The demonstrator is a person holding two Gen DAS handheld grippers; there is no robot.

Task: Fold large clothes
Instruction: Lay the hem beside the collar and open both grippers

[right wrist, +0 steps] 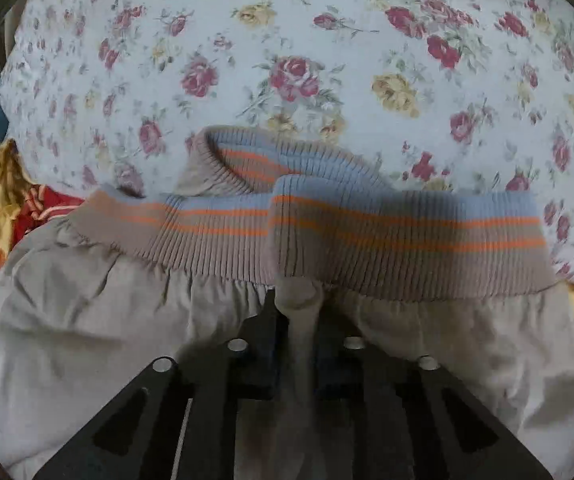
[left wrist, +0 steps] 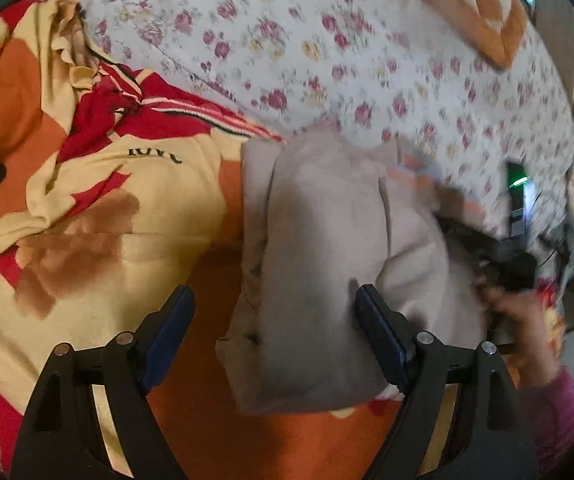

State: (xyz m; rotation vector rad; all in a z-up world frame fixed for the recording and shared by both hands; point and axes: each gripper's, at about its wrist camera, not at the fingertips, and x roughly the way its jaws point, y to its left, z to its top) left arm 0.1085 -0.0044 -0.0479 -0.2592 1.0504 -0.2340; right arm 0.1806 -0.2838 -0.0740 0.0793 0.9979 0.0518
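Note:
A beige jacket (left wrist: 327,240) lies folded into a narrow bundle on the bed. Its ribbed hem (right wrist: 367,236) has blue and orange stripes. My left gripper (left wrist: 275,312) is open and empty, its blue-padded fingers (left wrist: 383,336) spread over the near end of the bundle. My right gripper (right wrist: 299,308) is shut on a fold of the beige jacket just below the ribbed hem. In the left wrist view the right gripper (left wrist: 499,264) and the hand holding it appear blurred at the jacket's right side.
A white floral bedsheet (right wrist: 287,60) covers the bed beyond the jacket. A crumpled red, orange and yellow blanket (left wrist: 87,184) lies to the left and under the jacket. An orange patterned pillow (left wrist: 467,4) sits at the far right.

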